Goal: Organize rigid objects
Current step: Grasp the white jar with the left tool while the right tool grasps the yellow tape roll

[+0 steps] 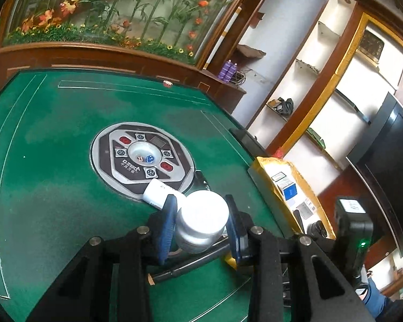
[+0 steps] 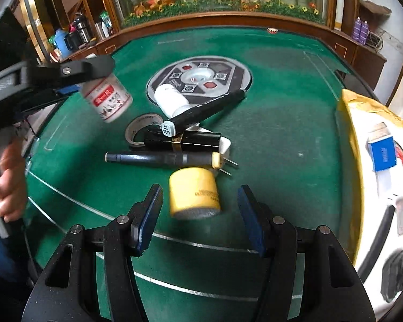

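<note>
The left hand-held gripper (image 1: 200,222) is clamped on a white bottle (image 1: 201,221) with a red label, its blue pads pressing the body from both sides, and carries it clear of the green counter (image 1: 53,139). The right hand-held gripper (image 2: 200,217) stands with its jaws apart and nothing between the pads; a yellow canister (image 2: 193,191) sits upright on the felt just ahead of it, inside the line of the opening.

To place the held bottle well, keep the clamp firm until the base rests on its destination, probably the cardboard box (image 2: 362,123) at the counter's right edge (this is a judgement from the task, not something shown). Lower it upright and release only once it is supported. For the yellow canister, advance the right hand-held gripper until both pads flank the body below the rim, then close evenly; the round wall is likely to slip if gripped off-centre.

Obstacles lie close behind the canister. A dark pen (image 2: 158,158) lies crosswise, just beyond it, with two metal prongs (image 2: 228,166) projecting near its yellow end. Further back are a black tube with a gold band (image 2: 185,139), a grey-capped marker (image 2: 204,112) resting across it, a roll of tape (image 2: 139,131), and a second white bottle (image 2: 169,102) lying on its side against the round dice console (image 2: 201,76). Overshooting the canister would push this pile. The box already holds a blue packet (image 2: 382,153) and other items, so free space there is limited.
</note>
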Demonstrator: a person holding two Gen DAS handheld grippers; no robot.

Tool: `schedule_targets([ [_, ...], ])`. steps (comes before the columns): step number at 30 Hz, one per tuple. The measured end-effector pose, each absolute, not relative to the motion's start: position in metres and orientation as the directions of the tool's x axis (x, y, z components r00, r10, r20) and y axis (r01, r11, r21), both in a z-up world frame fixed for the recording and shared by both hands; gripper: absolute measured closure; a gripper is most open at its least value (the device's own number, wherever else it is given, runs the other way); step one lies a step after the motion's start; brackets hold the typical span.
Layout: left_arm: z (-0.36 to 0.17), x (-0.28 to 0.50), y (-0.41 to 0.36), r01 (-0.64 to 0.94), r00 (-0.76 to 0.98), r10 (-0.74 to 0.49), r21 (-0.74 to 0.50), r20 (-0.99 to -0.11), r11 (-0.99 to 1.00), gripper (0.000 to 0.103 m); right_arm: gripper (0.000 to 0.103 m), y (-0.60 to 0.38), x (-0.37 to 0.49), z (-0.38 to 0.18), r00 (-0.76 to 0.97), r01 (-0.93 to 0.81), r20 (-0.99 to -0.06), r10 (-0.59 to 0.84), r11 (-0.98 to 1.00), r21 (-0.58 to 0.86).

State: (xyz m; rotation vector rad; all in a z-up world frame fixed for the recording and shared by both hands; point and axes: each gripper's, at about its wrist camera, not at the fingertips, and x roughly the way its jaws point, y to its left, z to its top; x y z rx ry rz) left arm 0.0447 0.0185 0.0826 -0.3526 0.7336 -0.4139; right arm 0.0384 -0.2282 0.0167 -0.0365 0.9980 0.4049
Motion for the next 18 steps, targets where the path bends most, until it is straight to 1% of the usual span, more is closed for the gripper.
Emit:
schedule_targets([
  [1,0.082,0.045,0.019,0.234,0.67,-0.475,-0.444,-0.571,0.865,0.068,0.047,-0.227,0.04,0.015,0.471,-0.349,-0.824,0.316,0.924,0.155],
  [2,0.081,0.046,0.019,0.23,0.672,-0.471,-0.444,-0.571,0.866,0.068,0.06,-0.226,0.04,0.012,0.47,-0.341,-0.828,0.307,0.928,0.15],
  [3,0.081,0.046,0.02,0.227,0.672,-0.47,-0.445,-0.572,0.866,0.068,0.062,-0.224,0.041,0.009,0.46,-0.34,-0.837,0.297,0.929,0.142],
  [11,0.08,0.042,0.011,0.258,0.663,-0.486,-0.435,-0.57,0.863,0.068,0.063,-0.23,0.017,0.017,0.489,-0.343,-0.812,0.319,0.926,0.158],
  [18,0.08,0.036,-0.019,0.329,0.596,-0.563,-0.466,-0.572,0.822,0.068,0.063,-0.268,0.001,0.032,0.552,-0.269,-0.761,0.341,0.937,0.225],
])
